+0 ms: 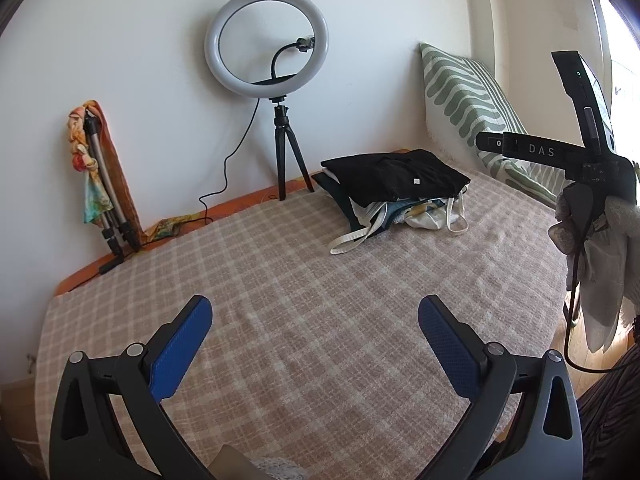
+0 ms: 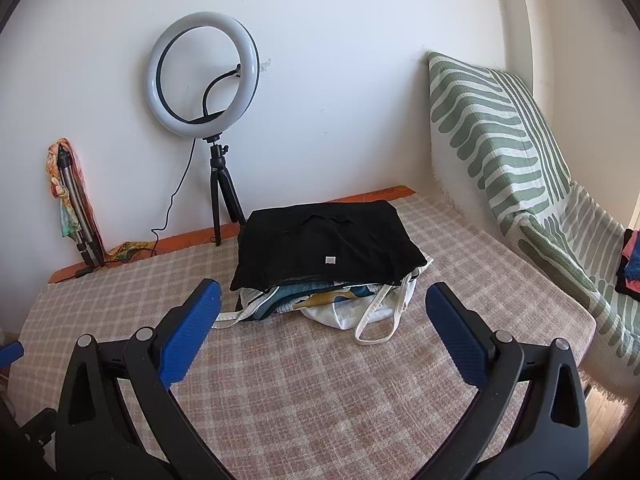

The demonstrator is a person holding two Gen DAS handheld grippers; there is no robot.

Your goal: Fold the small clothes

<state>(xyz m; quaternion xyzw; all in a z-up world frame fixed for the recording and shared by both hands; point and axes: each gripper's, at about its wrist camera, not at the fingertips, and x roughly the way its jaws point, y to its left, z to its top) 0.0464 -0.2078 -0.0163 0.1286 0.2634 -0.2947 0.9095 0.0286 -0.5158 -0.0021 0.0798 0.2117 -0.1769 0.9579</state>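
Observation:
A pile of small clothes (image 2: 328, 256) lies on the checked blanket (image 2: 320, 392), with a folded black garment on top and white and patterned pieces with a white strap (image 2: 380, 324) under it. It also shows in the left wrist view (image 1: 396, 188) at the far right of the bed. My right gripper (image 2: 322, 300) is open and empty, just short of the pile. My left gripper (image 1: 314, 312) is open and empty over bare blanket (image 1: 300, 320), well short of the pile. The right gripper's black body (image 1: 592, 160) shows at the right edge of the left wrist view, by pale cloth (image 1: 608, 272) hanging there.
A ring light on a black tripod (image 2: 204, 80) stands by the wall behind the pile. A folded tripod wrapped in a colourful scarf (image 2: 72, 204) leans at the left. A green-striped cushion (image 2: 492, 140) leans at the right. More clothes (image 2: 630, 264) lie at the far right.

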